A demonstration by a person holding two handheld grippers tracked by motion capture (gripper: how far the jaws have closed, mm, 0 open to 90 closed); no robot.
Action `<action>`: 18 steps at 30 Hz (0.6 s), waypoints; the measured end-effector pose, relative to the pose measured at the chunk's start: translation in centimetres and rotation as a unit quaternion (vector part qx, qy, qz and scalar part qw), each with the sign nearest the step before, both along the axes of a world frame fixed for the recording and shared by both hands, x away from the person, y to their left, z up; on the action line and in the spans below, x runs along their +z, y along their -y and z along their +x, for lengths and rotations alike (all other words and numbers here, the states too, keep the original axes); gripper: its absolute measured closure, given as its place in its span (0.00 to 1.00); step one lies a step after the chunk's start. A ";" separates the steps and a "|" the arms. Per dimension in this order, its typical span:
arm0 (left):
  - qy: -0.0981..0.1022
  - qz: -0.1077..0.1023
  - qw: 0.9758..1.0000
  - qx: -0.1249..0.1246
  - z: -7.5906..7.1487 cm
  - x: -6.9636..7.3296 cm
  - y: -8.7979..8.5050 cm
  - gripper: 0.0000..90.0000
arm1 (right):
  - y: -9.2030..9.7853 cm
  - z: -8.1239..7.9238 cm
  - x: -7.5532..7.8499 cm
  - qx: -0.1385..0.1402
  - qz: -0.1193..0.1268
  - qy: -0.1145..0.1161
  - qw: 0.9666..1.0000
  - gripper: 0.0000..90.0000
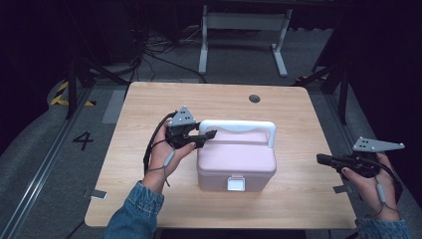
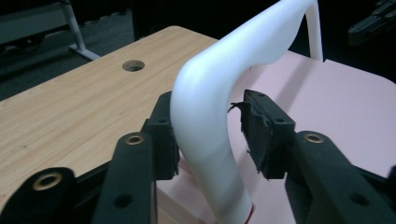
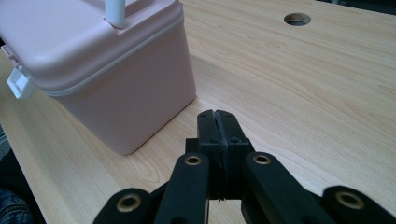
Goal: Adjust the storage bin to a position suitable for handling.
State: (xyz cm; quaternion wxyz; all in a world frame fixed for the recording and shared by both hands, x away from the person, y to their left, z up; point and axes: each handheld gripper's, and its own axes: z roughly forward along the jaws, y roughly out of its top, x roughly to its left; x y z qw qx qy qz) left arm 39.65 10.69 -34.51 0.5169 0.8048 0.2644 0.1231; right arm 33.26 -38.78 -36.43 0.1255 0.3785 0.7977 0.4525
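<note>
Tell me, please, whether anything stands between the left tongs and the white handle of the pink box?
Nothing visible does: the left tongs already straddle the white handle, one pad against it, the other with a small gap.

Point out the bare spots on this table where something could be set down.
The table is bare behind the pink box up to the round hole, and in front of the box along the near edge. The left gripper at the white handle crowds the box's left side.
</note>
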 end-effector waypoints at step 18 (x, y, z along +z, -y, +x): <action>0.011 0.011 1.000 -0.016 -1.3 1.1 0.6 0.83 | 0.1 -0.1 0.1 -0.001 0.002 0.003 1.000 1.00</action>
